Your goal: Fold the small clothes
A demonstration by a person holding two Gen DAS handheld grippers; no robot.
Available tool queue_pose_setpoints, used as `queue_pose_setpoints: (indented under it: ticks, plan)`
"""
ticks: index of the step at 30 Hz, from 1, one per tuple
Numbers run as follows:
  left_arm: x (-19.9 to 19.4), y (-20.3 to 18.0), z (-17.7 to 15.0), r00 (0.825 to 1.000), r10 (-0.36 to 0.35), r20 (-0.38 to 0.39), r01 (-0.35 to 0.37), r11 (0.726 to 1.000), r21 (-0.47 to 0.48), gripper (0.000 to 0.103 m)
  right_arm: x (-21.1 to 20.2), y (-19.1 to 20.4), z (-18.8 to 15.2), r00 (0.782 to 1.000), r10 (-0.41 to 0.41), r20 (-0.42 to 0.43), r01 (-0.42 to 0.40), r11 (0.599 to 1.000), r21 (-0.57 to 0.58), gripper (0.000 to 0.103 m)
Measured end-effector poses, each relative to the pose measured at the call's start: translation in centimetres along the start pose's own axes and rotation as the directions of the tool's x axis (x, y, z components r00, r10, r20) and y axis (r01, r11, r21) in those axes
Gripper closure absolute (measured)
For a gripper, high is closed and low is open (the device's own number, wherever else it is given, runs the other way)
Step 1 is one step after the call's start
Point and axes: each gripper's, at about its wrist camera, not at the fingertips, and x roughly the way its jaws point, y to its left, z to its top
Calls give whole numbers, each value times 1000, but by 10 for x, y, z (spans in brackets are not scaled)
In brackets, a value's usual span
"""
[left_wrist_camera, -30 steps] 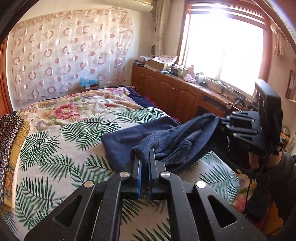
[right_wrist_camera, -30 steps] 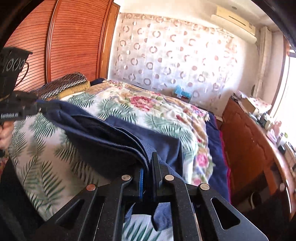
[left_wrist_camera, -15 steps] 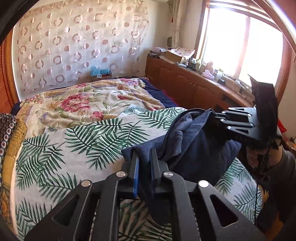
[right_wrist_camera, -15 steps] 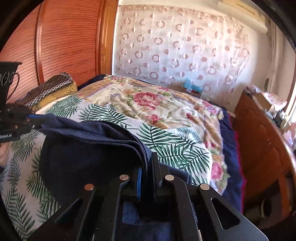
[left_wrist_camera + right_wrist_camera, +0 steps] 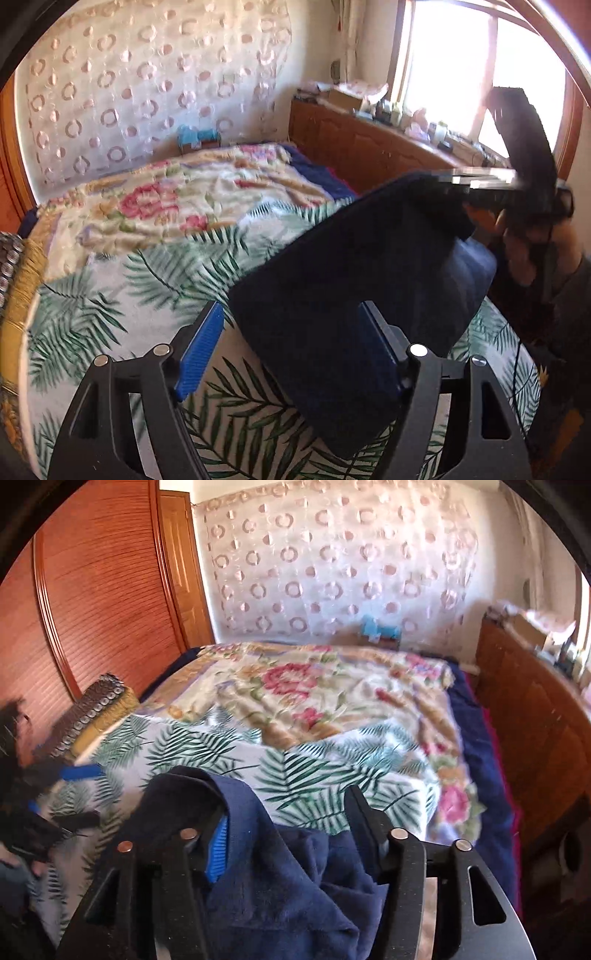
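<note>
A navy blue garment [image 5: 351, 277] hangs bunched over the near part of the palm-leaf bedspread [image 5: 129, 295]. My left gripper [image 5: 290, 306] has its jaws opening wide; the cloth slumps against the right finger and the blue pads do not press it. In the right wrist view the garment [image 5: 288, 886] drapes over the left finger of my right gripper [image 5: 286, 805], whose jaws are opening too, with cloth loose between them. The right gripper [image 5: 480, 181] shows blurred at the garment's far corner. The left gripper [image 5: 74, 775] sits at the left edge.
A folded patterned stack [image 5: 96, 709] lies at the bed's left side beside a wooden wardrobe [image 5: 92, 590]. A long wooden cabinet [image 5: 369, 147] with clutter on top runs under the window on the right. A person's hand [image 5: 524, 251] holds the right gripper.
Both grippers were shut on the navy garment and now stand open. The stretched cloth has been let go and sags in a bunch toward the near edge of the bed.
</note>
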Motion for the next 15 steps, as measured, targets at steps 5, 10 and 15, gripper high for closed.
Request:
queue_pose_setpoints:
  ticks: [5,10,15]
  plan:
    - [20,-7,-12,997,21,-72,-18,999,30,28,1,-5,10,990,-129,-53,127,991,-43,43]
    - [23,-7,-16,995,37,-95,-34,999,24,28,22,-13,23,946,-313,-81,303,946,-116,43]
    - [24,-3,-17,995,26,-100,-26,1000,1,28,17,-29,29,947,-313,-67,313,950,-9,43]
